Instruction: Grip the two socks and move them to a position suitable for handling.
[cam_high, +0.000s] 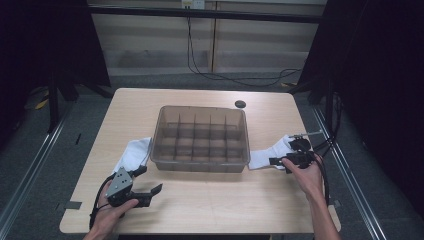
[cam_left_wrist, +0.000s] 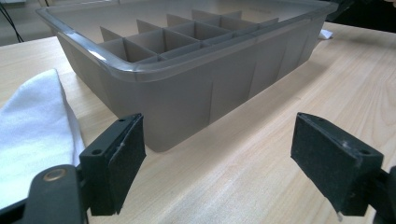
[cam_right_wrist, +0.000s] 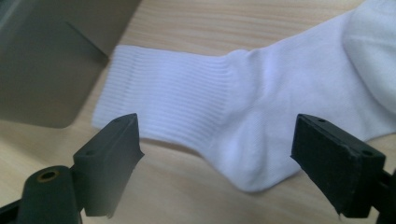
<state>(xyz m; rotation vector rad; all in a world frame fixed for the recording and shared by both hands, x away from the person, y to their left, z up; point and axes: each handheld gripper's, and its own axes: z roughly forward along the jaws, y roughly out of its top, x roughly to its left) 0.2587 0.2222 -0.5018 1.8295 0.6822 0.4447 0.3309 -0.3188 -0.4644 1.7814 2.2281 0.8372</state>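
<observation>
A grey see-through bin (cam_high: 200, 159) split into several compartments stands mid-table. One white sock (cam_high: 134, 152) lies flat by its left side, another white sock (cam_high: 265, 156) by its right side. My left gripper (cam_high: 149, 180) is open above the table in front of the bin's near left corner, holding nothing. In the left gripper view the gripper (cam_left_wrist: 224, 158) faces the bin (cam_left_wrist: 201, 88), with the sock (cam_left_wrist: 32, 135) at the left. My right gripper (cam_high: 286, 152) is open over the right sock. In the right gripper view the gripper (cam_right_wrist: 217, 161) straddles the sock (cam_right_wrist: 243, 102), beside the bin's corner (cam_right_wrist: 42, 60).
A small black round object (cam_high: 240, 104) lies on the table behind the bin's far right corner. Bare wood table (cam_high: 220, 200) spreads in front of the bin. Cables (cam_high: 235, 77) trail on the floor beyond the table. Dark curtains flank both sides.
</observation>
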